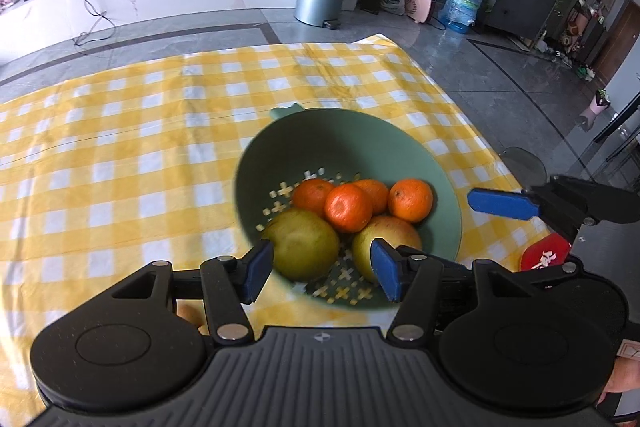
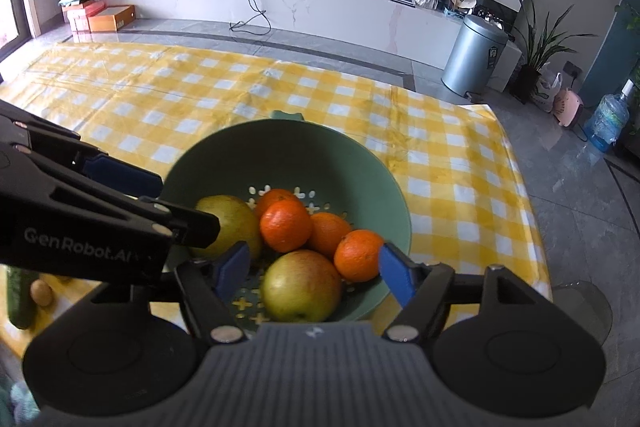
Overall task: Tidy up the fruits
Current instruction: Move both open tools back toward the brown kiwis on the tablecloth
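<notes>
Green colander (image 1: 352, 143) sits on the table's yellow-checked cloth (image 1: 120, 147), near the right edge. Inside: four oranges (image 1: 347, 207) clustered at the far side, a greenish pear (image 1: 302, 245) at near left, a yellow-red apple (image 2: 302, 285) at near right. All fruit rests on the perforated bottom.

Left claw (image 1: 322, 269) hangs above the near rim, jaws standing moderately wide, nothing between the blue pads; pear and apple lie below the gap, untouched. Right claw (image 2: 314, 271) likewise parted wide and empty, hovering over the apple, its right pad just beside the nearest orange.

Left of the colander, a cucumber (image 2: 18, 297) and a small brown fruit (image 2: 41, 293) lie on the cloth.
</notes>
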A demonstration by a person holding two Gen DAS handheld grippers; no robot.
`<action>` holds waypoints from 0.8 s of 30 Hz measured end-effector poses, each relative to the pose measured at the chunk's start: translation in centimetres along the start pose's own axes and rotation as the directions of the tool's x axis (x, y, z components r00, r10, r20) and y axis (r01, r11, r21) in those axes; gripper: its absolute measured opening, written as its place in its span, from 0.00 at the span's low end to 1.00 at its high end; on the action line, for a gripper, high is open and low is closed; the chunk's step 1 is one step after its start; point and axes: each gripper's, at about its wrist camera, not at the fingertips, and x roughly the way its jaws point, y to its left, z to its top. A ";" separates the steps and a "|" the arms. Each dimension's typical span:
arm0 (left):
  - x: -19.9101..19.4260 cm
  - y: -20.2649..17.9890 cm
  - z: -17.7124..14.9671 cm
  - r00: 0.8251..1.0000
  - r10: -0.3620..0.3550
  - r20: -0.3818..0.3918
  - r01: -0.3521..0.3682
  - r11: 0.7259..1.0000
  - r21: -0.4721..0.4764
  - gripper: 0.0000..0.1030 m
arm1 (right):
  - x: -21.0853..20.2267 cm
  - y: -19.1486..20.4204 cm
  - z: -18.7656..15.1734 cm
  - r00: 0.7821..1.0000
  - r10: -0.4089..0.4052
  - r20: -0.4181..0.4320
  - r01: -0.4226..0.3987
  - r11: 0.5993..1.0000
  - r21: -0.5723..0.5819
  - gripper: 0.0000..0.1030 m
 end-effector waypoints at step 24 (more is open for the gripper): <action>-6.9 6.1 -6.6 0.993 0.110 -0.030 -0.111 0.993 -0.037 0.67 | -3.1 8.1 -6.0 0.980 0.176 0.096 -0.196 0.943 0.268 0.78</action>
